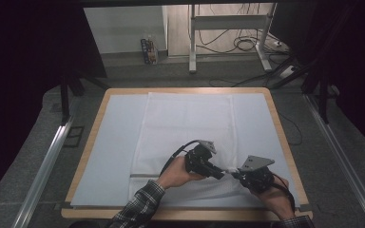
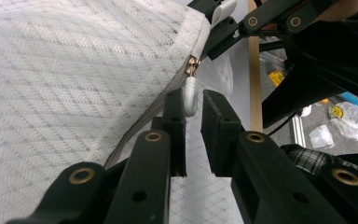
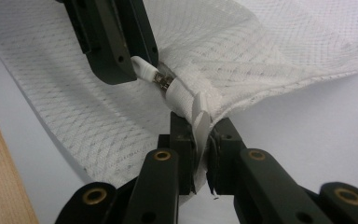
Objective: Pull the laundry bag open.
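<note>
A white mesh bag (image 1: 185,123) lies flat on the pale mat, its grey zipper (image 1: 142,175) running along the near edge. The near right corner is lifted between both grippers. My left gripper (image 1: 221,173) is shut on the white zipper pull (image 2: 190,95), which hangs from the metal slider (image 2: 193,63) into the narrow slot of my left gripper (image 2: 193,105). My right gripper (image 3: 203,130) is shut on the white fabric tab (image 3: 201,114) at the zipper's end. The pull (image 3: 143,70) stretches from the slider toward the left gripper (image 3: 135,60).
A pale blue mat (image 1: 109,142) covers the wooden table (image 1: 285,142). Metal rails (image 1: 43,166) run along the floor on both sides. A desk frame (image 1: 192,42) and cables (image 1: 242,42) stand beyond the far edge. Dark curtains flank the table.
</note>
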A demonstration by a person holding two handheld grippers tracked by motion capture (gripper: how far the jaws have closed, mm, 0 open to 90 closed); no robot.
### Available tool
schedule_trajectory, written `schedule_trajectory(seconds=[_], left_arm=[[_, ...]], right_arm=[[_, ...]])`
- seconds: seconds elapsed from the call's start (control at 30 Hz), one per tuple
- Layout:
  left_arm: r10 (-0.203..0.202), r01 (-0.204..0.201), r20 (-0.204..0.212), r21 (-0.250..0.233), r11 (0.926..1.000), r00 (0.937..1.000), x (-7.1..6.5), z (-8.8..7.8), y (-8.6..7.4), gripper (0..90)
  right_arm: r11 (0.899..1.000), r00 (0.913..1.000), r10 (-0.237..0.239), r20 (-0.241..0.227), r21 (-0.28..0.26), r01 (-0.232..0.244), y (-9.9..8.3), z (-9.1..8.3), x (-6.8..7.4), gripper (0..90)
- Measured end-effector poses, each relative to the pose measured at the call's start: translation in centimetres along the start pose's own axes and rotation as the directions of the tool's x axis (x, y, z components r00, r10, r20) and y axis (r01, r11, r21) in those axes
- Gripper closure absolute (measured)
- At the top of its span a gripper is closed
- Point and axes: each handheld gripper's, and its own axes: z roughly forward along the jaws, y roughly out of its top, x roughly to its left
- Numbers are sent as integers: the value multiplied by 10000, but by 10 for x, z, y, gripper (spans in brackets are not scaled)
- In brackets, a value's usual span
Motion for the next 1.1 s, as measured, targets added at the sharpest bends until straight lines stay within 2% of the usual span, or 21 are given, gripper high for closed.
schedule_trajectory(seconds=[0.13, 0.23, 0.37, 0.53, 0.83, 1.0, 1.1], left_arm=[[-185, 186, 68, -113, 9998, 9998, 1, 1, 1, 816], [-180, 180, 65, -40, 9998, 9998, 1, 1, 2, 838], [-288, 288, 28, -1, 9996, 9996, -1, 3, 3, 863], [-579, 580, 16, -237, 9980, 9983, -2, 3, 1, 872], [-145, 144, -369, -37, 9999, 9992, -6, 1, 2, 876], [-114, 113, -401, -32, 9999, 9991, -6, -1, 1, 876], [-227, 222, -472, -115, 9997, 9986, -7, -1, -1, 876]], right_arm=[[10000, 9999, -74, 69, 3, 74, 0, 0, 2, 809], [10000, 10000, 27, 17, -16, -27, 0, 0, 1, 809], [9992, 9991, 386, -157, -92, -387, 0, -1, -1, 808], [9978, 9975, 659, -271, -104, -662, -1, -1, -2, 809], [9969, 9965, 786, -284, 14, -786, -1, 0, -3, 816], [9963, 9957, 863, -346, 75, -860, -2, 0, -3, 818], [9959, 9954, 897, -340, 112, -894, -3, 0, -4, 819]])
